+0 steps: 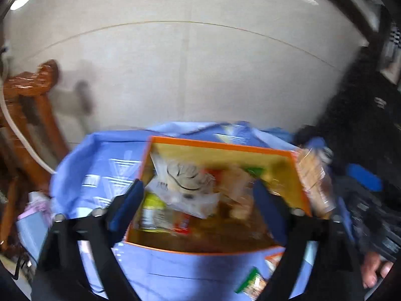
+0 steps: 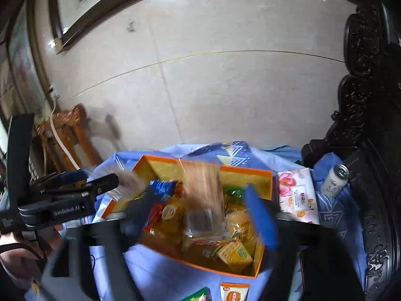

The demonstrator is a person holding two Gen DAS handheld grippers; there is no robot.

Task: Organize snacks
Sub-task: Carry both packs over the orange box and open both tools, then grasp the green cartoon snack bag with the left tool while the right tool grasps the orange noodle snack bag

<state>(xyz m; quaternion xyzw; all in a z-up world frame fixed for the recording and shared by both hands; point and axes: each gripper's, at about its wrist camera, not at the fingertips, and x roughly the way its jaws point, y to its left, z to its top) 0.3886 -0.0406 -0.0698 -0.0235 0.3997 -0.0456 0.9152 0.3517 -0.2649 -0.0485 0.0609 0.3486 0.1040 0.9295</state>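
Observation:
An orange-rimmed yellow box [image 1: 225,148] [image 2: 258,175] sits on a blue cloth and holds several snack packs. My left gripper [image 1: 198,195] is open above the box, over a clear white packet [image 1: 185,183]; nothing is between its fingers. In the right wrist view the left gripper [image 2: 82,183] shows at the left beside a clear wrapper. My right gripper [image 2: 200,200] is open over the box. A clear pack of brown biscuits [image 2: 204,188] is blurred between its fingers, seemingly loose in the air. Yellow cracker packs [image 2: 235,252] lie inside the box.
A floral tissue pack [image 2: 297,195] and a silver can [image 2: 334,179] lie right of the box. Snack packs [image 2: 233,292] lie on the cloth [image 1: 175,271] in front. A carved wooden chair [image 1: 32,115] stands at the left, dark carved furniture [image 2: 363,125] at the right.

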